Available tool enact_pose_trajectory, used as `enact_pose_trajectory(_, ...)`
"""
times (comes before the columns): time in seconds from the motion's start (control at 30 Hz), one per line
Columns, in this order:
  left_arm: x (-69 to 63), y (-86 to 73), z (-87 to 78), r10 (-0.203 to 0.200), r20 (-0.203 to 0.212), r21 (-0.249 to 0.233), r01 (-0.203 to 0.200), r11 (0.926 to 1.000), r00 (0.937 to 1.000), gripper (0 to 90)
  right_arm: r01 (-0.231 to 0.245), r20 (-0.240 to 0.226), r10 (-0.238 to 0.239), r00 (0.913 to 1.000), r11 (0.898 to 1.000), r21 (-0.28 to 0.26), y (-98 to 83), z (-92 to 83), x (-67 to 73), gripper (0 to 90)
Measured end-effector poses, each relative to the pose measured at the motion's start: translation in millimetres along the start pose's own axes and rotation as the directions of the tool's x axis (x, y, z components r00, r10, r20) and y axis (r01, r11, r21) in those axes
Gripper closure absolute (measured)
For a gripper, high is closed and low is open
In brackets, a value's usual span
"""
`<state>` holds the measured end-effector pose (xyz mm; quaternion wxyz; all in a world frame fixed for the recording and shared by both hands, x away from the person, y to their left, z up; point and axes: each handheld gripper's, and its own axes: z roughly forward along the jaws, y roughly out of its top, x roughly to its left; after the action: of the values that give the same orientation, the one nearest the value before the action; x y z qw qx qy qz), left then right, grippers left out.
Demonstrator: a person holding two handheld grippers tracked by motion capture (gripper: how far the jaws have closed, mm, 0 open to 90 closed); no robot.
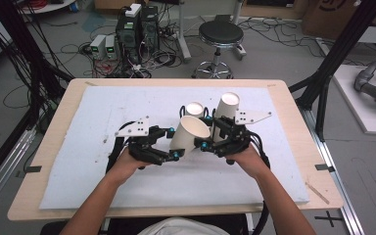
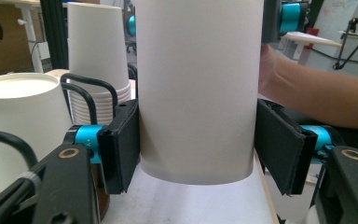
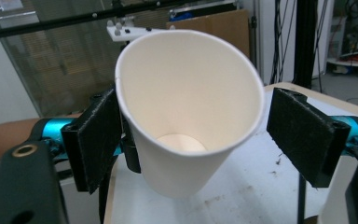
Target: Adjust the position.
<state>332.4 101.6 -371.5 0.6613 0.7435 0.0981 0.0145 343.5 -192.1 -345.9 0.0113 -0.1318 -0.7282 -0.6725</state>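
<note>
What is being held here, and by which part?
The left gripper clamps the paper cup by its side wall, near the base. The right gripper stands open around its rim.

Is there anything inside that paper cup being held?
Empty: the right gripper view looks into the cup and shows its bare white bottom.

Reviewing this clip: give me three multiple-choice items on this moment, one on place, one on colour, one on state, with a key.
1. Where is the tilted paper cup?
A. Between the two hand-held grippers
B. On the stool
C. On the floor

2. What colour is the mat on the table?
A. Red
B. White
C. Black

3. How are the left hand-held gripper jaws?
A. Wide open, away from the cup
B. Closed on the cup's sides
C. Closed on nothing

A: the high view shows it there. B: mat is white. B: both pads press the cup wall.
</note>
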Motion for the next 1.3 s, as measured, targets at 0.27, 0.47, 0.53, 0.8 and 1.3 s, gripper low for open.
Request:
enact_pose_trajectory(0.27, -2.3, -3.3, 6.7, 0.018, 0.006, 0.058, -0.018, 0.9982, 0.9998, 35.4, 0.051, -0.029, -0.049, 0.9984, 0.997, 0.053, 1.3, 3.2, 4.1, 35.3)
enact_pose_trajectory(0.47, -2.4, -3.6, 9.0, -0.003, -0.022, 0.067, 0.004, 0.9977, 0.9998, 28.1, 0.064, -0.019, -0.062, 0.9979, 0.995, 0.076, 2.5, 2.2, 3.9, 35.7)
enact_pose_trajectory(0.53, -2.2, -3.7, 9.0, -0.002, -0.024, 0.070, 0.003, 0.9975, 0.9997, 26.8, 0.071, -0.021, -0.070, 0.9973, 0.994, 0.079, 2.6, 2.5, 3.7, 35.8)
enact_pose_trajectory(0.8, -5.0, -3.1, 12.5, 0.018, -0.017, 0.086, -0.016, 0.9961, 0.9997, 25.5, 0.090, -0.026, -0.087, 0.9958, 0.988, 0.123, 1.8, 8.5, 6.5, 35.3)
enact_pose_trajectory(1.3, -6.6, -1.5, 10.6, 0.038, -0.010, 0.065, -0.037, 0.9972, 0.9992, 34.0, 0.075, -0.018, -0.073, 0.9972, 0.992, 0.101, 1.2, 10.0, 7.8, 20.5)
